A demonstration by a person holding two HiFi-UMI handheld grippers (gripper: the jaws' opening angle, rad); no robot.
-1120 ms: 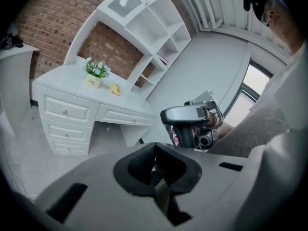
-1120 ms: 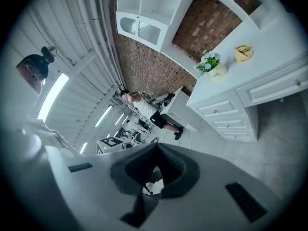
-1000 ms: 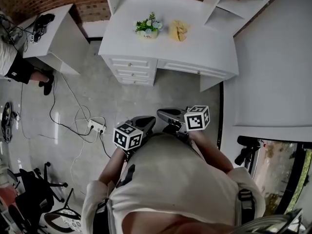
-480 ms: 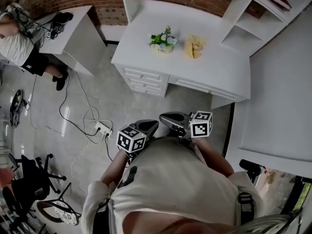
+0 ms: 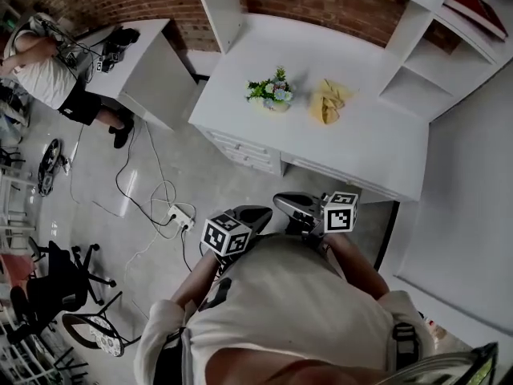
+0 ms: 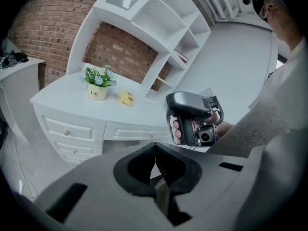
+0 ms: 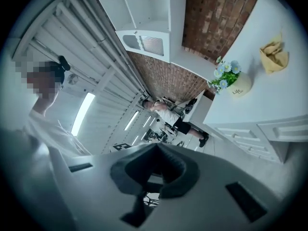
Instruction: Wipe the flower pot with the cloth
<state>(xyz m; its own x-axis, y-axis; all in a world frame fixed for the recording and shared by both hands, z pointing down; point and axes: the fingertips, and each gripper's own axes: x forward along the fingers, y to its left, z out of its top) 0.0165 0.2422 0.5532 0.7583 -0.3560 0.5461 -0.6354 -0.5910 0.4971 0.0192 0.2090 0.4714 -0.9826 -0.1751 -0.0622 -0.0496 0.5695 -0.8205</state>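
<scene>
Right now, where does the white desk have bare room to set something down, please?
White desk: bare along its front edge and left of the cream flower pot; tight only between pot and crumpled yellow cloth.

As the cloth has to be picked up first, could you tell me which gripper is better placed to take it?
Probably the right gripper: the cloth lies right of the flower pot on the desk, on that gripper's side. The left gripper is equally empty.
</scene>
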